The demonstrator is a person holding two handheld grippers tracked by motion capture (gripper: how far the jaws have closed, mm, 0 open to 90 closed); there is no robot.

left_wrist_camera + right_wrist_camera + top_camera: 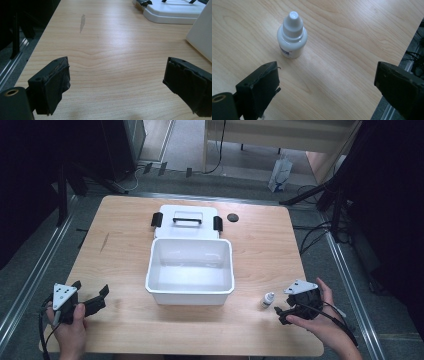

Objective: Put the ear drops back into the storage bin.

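A small white dropper bottle [268,299] stands upright on the wooden table [125,220], right of the white bin [190,292]. In the right gripper view the bottle [292,37] is ahead of the jaws and apart from them. My right gripper [281,312] sits just right of the bottle, held in a hand, jaws wide apart with nothing between them [327,85]. My left gripper [97,296] rests at the table's front left, open over bare wood [116,82].
The open white bin is empty in the table's middle. Its lid [187,221] with black latches and a handle lies flat behind it. A small black round cap [232,217] lies right of the lid. The table edge [387,100] runs close by the right jaw.
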